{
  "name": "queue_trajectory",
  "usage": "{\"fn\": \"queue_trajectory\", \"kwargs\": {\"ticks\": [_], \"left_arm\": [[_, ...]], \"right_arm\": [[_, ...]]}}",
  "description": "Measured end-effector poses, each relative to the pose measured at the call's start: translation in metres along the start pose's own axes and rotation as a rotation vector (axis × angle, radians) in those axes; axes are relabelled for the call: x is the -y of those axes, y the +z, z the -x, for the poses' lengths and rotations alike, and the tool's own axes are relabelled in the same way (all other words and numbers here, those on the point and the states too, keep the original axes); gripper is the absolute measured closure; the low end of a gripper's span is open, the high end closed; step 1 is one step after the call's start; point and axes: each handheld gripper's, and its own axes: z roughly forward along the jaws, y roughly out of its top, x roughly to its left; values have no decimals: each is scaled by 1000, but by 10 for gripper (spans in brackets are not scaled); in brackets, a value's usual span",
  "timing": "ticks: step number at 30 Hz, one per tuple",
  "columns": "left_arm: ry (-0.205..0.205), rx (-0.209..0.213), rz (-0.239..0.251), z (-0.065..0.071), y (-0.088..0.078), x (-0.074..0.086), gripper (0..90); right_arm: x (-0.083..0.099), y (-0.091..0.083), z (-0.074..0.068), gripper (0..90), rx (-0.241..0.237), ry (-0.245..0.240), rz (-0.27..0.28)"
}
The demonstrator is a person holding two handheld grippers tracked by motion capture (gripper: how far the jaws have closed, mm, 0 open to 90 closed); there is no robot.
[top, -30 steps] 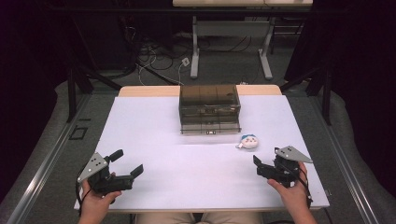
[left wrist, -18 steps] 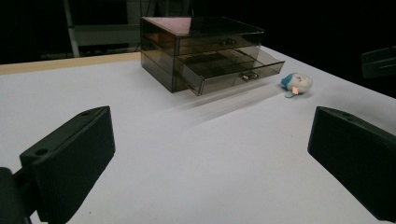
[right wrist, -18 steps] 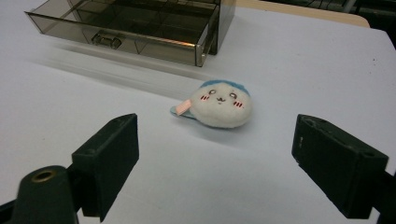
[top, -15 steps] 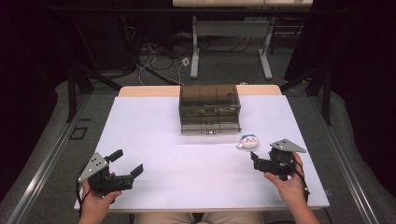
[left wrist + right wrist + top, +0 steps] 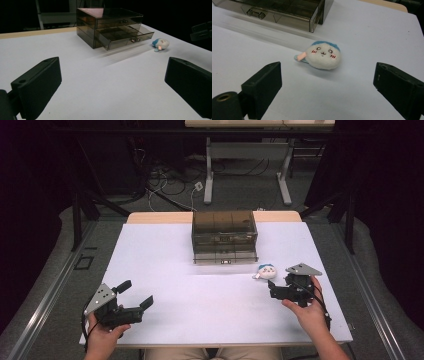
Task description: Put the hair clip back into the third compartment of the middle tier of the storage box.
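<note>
My right gripper [image 5: 327, 87], jaws spread wide, lines up on the plush toy [image 5: 324, 55]; left gripper [image 5: 131, 296] waits open; drawer [image 5: 125, 37] ready.

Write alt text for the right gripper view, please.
A small plush toy with a white face and blue top lies on the white table, ahead of the open right gripper. A smoky clear drawer stands open behind it.

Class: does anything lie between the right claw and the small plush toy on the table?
Nothing visible does. The right claw is open, facing the plush toy, with bare white table between them.
</note>
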Motion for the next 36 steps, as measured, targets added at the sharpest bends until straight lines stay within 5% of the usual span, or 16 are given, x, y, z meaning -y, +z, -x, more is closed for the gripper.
{"fn": "queue_trajectory", "kwargs": {"ticks": [8,36], "left_arm": [[-5,-1,3,0,1,0,9],[-12,-2,-4,0,2,1,12]], "right_arm": [[-7,9,1,1,1,4,-37],[-22,29,8,0,9,44,-135]]}}
